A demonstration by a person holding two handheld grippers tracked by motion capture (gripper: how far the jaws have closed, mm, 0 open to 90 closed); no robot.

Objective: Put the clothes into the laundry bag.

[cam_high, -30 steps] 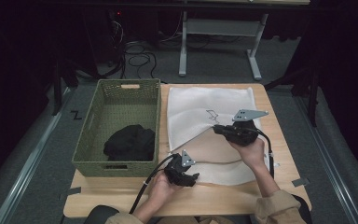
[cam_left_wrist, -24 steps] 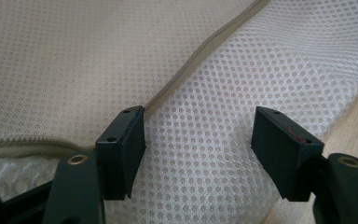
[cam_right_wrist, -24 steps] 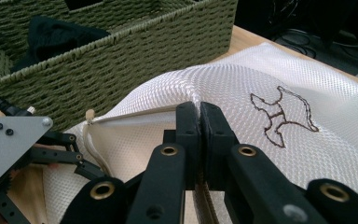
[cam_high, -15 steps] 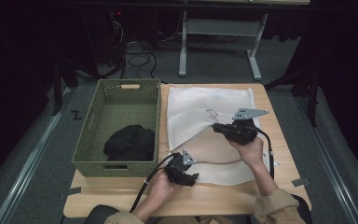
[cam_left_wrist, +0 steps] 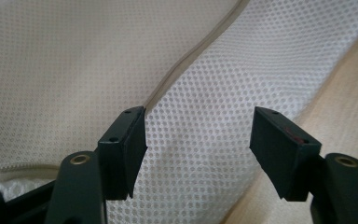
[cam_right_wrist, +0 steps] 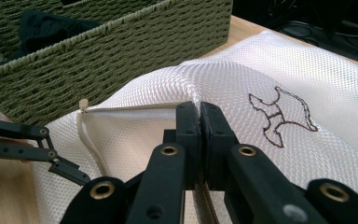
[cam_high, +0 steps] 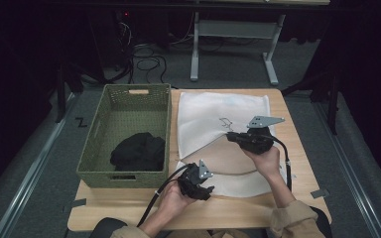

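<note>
High view — left gripper (cam_high: 204, 189) has edged over the mesh bag (cam_high: 218, 114), fingers apart.

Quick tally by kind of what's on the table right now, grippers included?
White mesh bag: 1
Green woven basket: 1
Black garment in the basket: 1
Grippers: 2, left gripper and right gripper
Total: 5

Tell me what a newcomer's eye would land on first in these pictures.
First, the white mesh laundry bag spread across the wooden table, its upper layer pinched and lifted by the right gripper, whose jaws are shut on the mesh beside a dark embroidered outline. Left of it stands the green woven basket holding a crumpled black garment. The left gripper hovers with open jaws over the bag's near edge.
</note>
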